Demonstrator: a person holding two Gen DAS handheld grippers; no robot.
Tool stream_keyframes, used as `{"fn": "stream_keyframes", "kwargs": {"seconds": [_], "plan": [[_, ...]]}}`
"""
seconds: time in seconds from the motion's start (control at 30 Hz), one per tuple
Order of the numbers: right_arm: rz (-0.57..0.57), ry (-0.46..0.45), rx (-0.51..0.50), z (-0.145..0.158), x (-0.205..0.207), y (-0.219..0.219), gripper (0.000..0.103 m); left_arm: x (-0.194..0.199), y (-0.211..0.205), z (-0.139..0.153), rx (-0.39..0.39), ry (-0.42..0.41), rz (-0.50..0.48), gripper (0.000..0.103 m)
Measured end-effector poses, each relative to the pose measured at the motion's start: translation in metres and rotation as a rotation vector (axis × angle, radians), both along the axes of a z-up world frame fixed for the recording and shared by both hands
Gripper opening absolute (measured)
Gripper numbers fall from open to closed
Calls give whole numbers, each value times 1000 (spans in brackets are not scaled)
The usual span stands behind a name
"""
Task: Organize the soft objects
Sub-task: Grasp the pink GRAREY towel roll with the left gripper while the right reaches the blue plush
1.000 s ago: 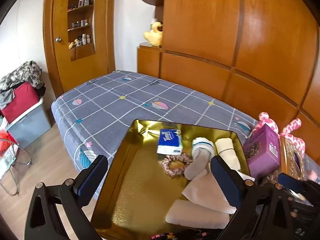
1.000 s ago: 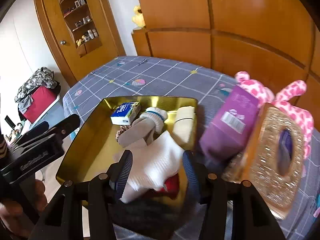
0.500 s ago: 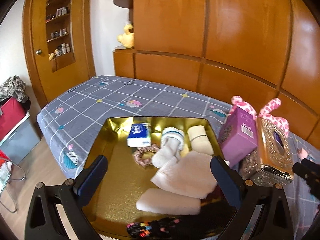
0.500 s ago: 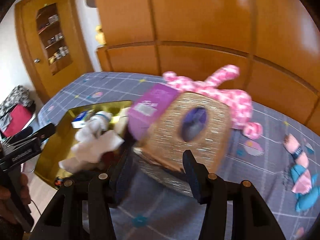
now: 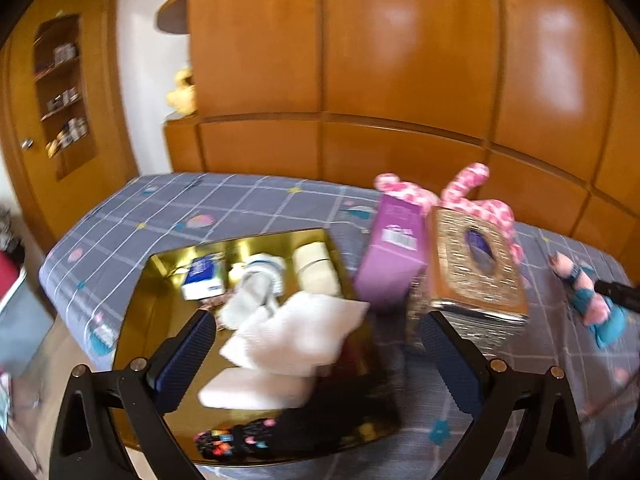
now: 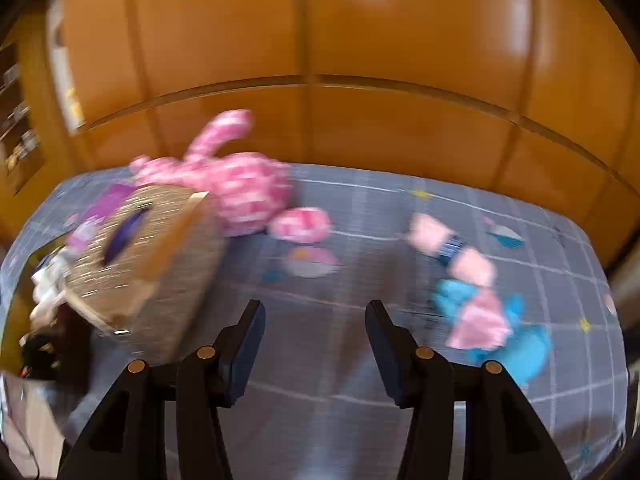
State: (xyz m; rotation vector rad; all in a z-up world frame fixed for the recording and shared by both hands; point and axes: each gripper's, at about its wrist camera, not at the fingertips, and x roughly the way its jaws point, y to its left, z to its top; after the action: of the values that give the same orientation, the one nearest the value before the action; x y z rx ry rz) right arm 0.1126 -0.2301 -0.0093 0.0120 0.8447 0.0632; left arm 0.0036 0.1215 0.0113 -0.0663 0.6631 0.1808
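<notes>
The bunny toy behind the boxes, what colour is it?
Pink with white patches. The bunny toy shows best in the right wrist view.

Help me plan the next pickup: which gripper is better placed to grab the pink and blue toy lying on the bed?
Right. The right gripper is open over the bedspread with the toy just ahead to its right. The left gripper faces the gold tray, and the toy sits at its view's far right edge.
</notes>
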Motion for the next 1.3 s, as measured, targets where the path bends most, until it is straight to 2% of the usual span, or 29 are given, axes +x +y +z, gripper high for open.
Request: {"fn": "stream_keyframes", "kwargs": {"seconds": [0.17,0.3,0.43,0.57,0.67,0.9,0.93,1.0,1.3], "plan": [[-165,13,-7,-14,13,-69,53,8,-42,8,31,2,-120,103],[-332,26,48,-29,15,-126,53,19,-75,12,43,9,-224,103],[-535,32,300,-41,4,-183,53,39,-114,12,12,43,-336,103],[-661,30,406,-49,-10,-211,53,64,-158,3,-18,102,-439,103],[-685,37,451,-54,-13,-219,53,87,-198,-8,-43,159,-512,103],[-702,40,551,-60,-18,-225,53,139,-275,-21,-128,252,-611,102],[-702,40,558,-60,-18,-225,53,149,-290,-23,-131,263,-627,101],[-697,37,577,-61,-18,-226,53,168,-315,-29,-144,294,-651,90],[-648,38,643,-62,-16,-225,53,250,-389,-57,-246,422,-638,91]]}}
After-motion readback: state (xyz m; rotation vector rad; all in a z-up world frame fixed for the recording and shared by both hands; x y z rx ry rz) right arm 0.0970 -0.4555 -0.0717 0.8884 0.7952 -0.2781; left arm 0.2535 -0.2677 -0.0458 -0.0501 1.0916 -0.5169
